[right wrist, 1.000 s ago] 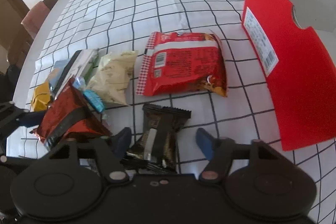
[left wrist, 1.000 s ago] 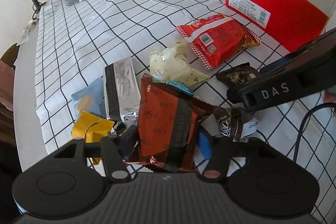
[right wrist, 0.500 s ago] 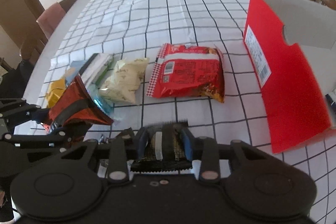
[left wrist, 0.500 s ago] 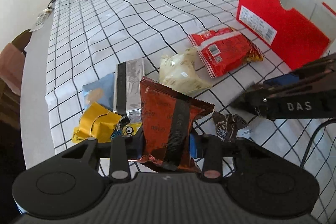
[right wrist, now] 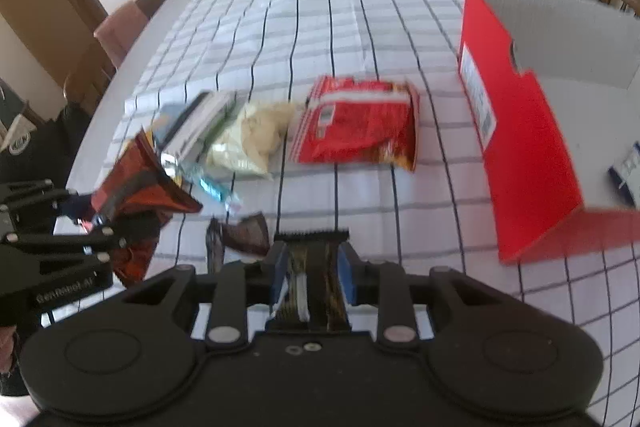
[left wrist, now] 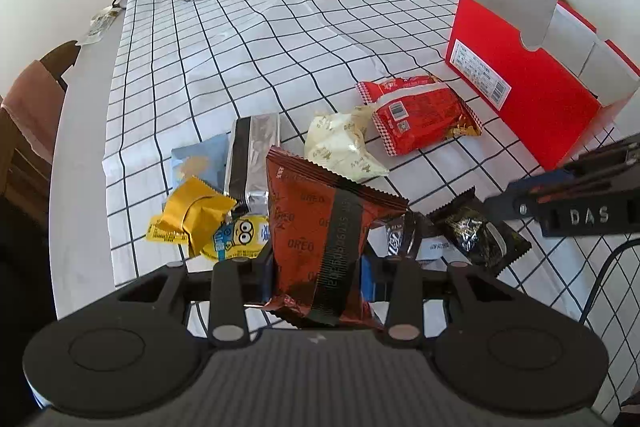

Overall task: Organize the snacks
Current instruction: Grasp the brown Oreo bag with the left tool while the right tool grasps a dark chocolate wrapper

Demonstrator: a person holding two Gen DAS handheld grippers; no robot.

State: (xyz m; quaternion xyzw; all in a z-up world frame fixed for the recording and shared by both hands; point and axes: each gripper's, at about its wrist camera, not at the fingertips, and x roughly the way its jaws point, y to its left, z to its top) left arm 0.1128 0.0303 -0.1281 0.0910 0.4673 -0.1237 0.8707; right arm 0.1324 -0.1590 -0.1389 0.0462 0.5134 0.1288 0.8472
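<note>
— From the left wrist view, what did you see?

— The left gripper (left wrist: 316, 275) was pinching a brown Oreo packet (left wrist: 320, 227), lifted clear of the checked tablecloth (left wrist: 248, 39). Most of the snacks lay loose below it: a yellow packet (left wrist: 192, 215), a Minion-printed pouch (left wrist: 240, 237), a silver packet (left wrist: 252, 151), a pale blue packet (left wrist: 196, 161), a cream bag (left wrist: 340, 147) and a red chip bag (left wrist: 420, 119). The red box (left wrist: 520, 83) stood open well beyond them. A small dark wrapper (left wrist: 404, 231) lay just beside the Oreo packet.

— And from the right wrist view?

— Blurred, but the right gripper (right wrist: 312, 275) was pressed together on a dark chocolate-coloured packet (right wrist: 312, 267), held above the cloth. The red box (right wrist: 520, 147) stood ahead to the right, its open top showing mostly bare cardboard. One blue-and-white item (right wrist: 624, 171) lay at the far right; whether it was inside the box I could not tell.

— So how far along was the job?

— Early, I judged. Two packets were in hand, neither yet at the box, and at least seven lay on the table, unsorted.
</note>
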